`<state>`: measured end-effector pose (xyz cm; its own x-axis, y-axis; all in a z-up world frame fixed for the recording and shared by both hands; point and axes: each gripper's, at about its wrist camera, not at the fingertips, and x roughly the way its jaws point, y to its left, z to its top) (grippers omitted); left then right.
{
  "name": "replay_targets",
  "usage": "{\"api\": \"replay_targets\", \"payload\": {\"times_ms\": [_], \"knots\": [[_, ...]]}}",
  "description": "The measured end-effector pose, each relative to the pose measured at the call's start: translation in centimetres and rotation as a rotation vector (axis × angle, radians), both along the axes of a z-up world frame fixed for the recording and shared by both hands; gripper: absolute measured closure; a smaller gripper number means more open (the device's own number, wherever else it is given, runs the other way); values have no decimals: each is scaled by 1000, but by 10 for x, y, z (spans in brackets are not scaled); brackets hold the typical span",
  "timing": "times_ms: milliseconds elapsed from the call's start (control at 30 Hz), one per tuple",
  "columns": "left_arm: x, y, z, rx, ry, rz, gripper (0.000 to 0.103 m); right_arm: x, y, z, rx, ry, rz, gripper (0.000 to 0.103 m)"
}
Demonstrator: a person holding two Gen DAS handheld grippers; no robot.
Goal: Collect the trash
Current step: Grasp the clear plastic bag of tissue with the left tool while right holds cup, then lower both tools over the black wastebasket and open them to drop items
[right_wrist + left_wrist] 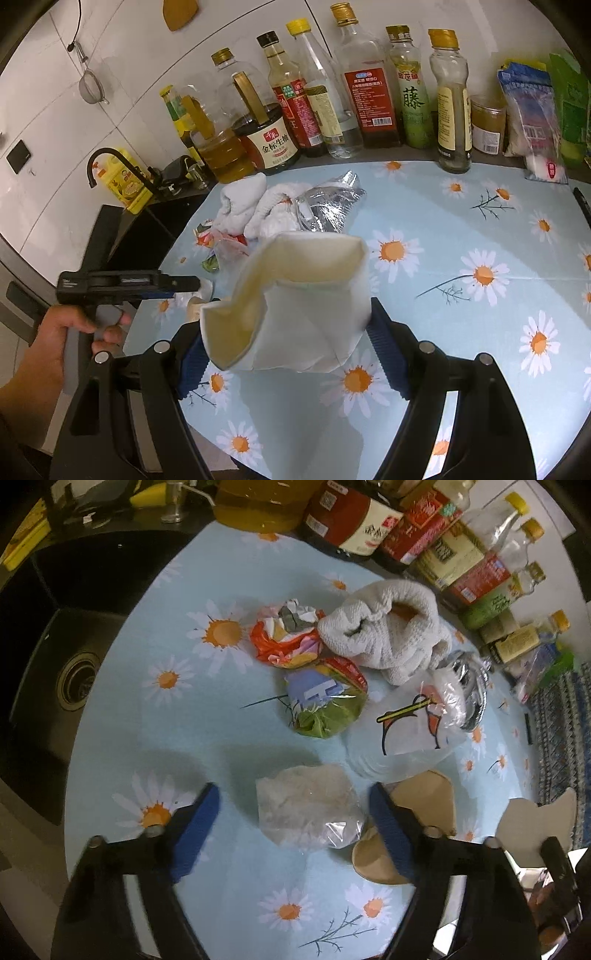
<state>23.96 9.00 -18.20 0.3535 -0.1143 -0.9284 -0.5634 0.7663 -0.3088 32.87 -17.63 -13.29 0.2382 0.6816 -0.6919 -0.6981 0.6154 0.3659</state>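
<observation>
In the left wrist view my left gripper [294, 792] points down at a crumpled clear plastic bag [306, 806] on the daisy tablecloth [177, 738]. The bag lies between the blue pads [195, 823], which stand clear of it on both sides. My right gripper [284, 328] is shut on a white paper bag [295, 306], held up with its cream mouth gaping. The same paper bag [402, 734] sits just right of my left gripper. Crumpled wrappers, one red [284, 638] and one green [325, 705], lie beyond. A hand [70, 332] holds the left gripper [177, 286].
A white towel [384, 638] and a silver foil bag [332, 206] lie behind the wrappers. Several oil and sauce bottles [332, 92] line the back wall. A black sink [74, 679] with a black faucet [107, 162] borders the cloth on the left.
</observation>
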Motion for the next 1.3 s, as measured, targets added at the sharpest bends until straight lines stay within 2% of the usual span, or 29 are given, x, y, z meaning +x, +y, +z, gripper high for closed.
{"api": "replay_targets", "payload": {"times_ms": [167,433,600,800,967,1300], "knots": [[6,-4,-6,5,23,-32,48,0,-3,-2,7,13,-12,26],[3,-3,-1,13,5,-35,50,-8,-4,0,8,5,-9,26],[-10,-1,15,13,-29,-36,50,-17,0,3,7,-5,-3,26],[-39,-8,35,12,-90,-60,50,-38,8,5,-8,-17,7,26],[-71,-21,47,52,-122,-100,50,-64,12,6,-24,-24,10,26],[-136,-39,42,8,-153,-157,50,-134,15,-3,-69,-20,-11,26]]}}
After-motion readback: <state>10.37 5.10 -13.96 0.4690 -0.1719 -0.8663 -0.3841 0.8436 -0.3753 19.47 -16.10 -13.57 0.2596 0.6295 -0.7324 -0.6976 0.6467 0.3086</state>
